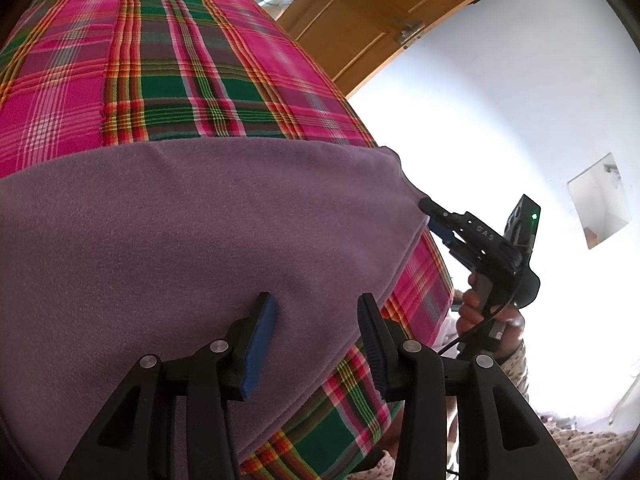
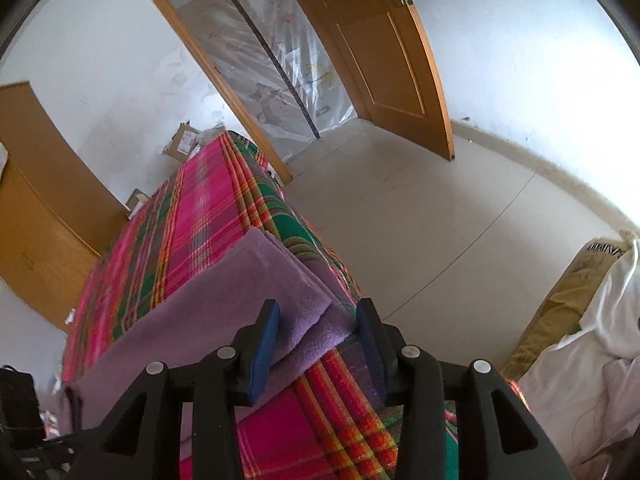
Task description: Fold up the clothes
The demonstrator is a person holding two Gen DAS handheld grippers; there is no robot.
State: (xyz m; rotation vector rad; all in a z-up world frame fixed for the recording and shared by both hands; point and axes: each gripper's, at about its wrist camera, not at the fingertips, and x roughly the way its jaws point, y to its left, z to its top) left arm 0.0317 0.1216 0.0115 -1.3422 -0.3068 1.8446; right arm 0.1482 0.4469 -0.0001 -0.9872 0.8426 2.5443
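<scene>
A purple fleece cloth (image 1: 192,232) lies folded in layers on a table covered by a pink and green plaid cloth (image 1: 168,60). My left gripper (image 1: 318,304) is open just above the purple cloth's near part, with nothing pinched. A hand holds my right gripper (image 1: 430,216) at the cloth's right corner, by the table edge. In the right wrist view the layered corner of the purple cloth (image 2: 280,280) lies between the fingers of the right gripper (image 2: 316,312). Its blue pads (image 2: 264,344) stand apart and do not press the fabric.
The plaid table (image 2: 208,208) runs away toward cardboard boxes (image 2: 184,140) at its far end. A wooden door (image 2: 384,52) stands open beside a doorway hung with plastic sheet (image 2: 280,72). Bare tiled floor (image 2: 440,208) lies right of the table; white bedding (image 2: 600,340) sits at the far right.
</scene>
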